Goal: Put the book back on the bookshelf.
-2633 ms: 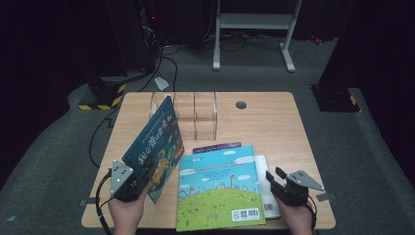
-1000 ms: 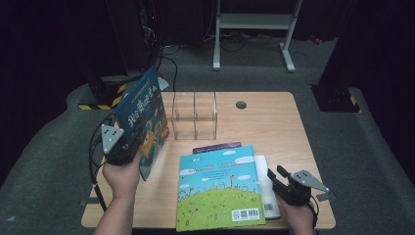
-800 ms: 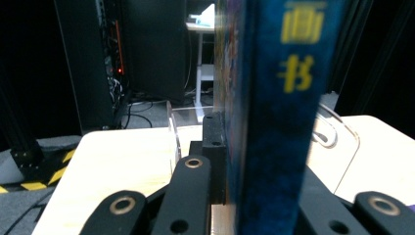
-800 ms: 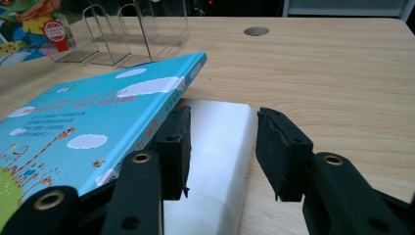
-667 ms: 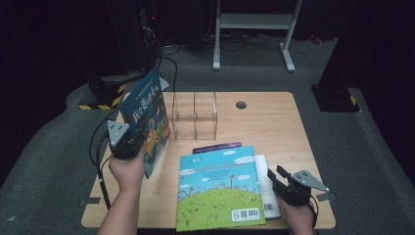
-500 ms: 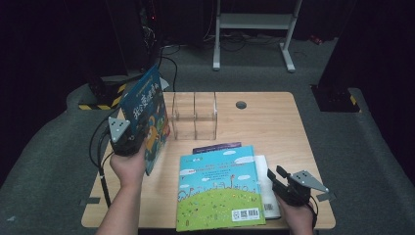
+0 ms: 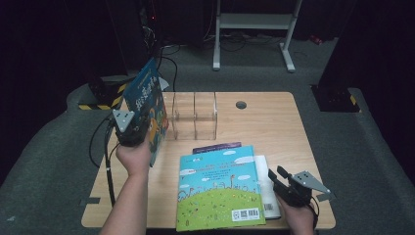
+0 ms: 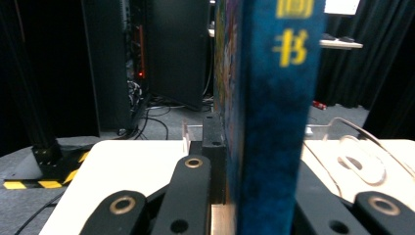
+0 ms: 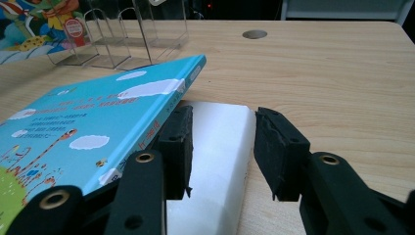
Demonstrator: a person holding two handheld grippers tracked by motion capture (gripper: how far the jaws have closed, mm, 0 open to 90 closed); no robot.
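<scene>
Two books are in play on this table [image 7: 274, 122]. At the far left, the left gripper [image 7: 131, 131] pinches a dark blue picture book [image 7: 147, 105] by its lower edge and holds it upright above the table's left edge, just left of the clear divider rack [image 7: 193, 115]. Seen from the left gripper view, the jaws press on either side of that dark blue picture book [image 8: 274, 112], and the rack [image 8: 352, 152] lies ahead and off to the right.

To do this step well, I would keep the book vertical, line its bottom edge up with one open slot, and lower it straight down between two dividers. The light plastic rack looks easy to push or tip if the book's corner catches a wall, so a slow approach is wise, and the grip should only ease off once the book stands on the base.

Toward the middle, a light blue book [image 7: 218, 188] lies flat at the near edge, partly over a white book [image 7: 266, 186]. At the near right, the right gripper [image 7: 281, 178] rests low with its jaws spread; in the right gripper view they sit either side of the white book [image 9: 220, 147], apart from it, one jaw under the light blue book [image 9: 98, 122].
</scene>
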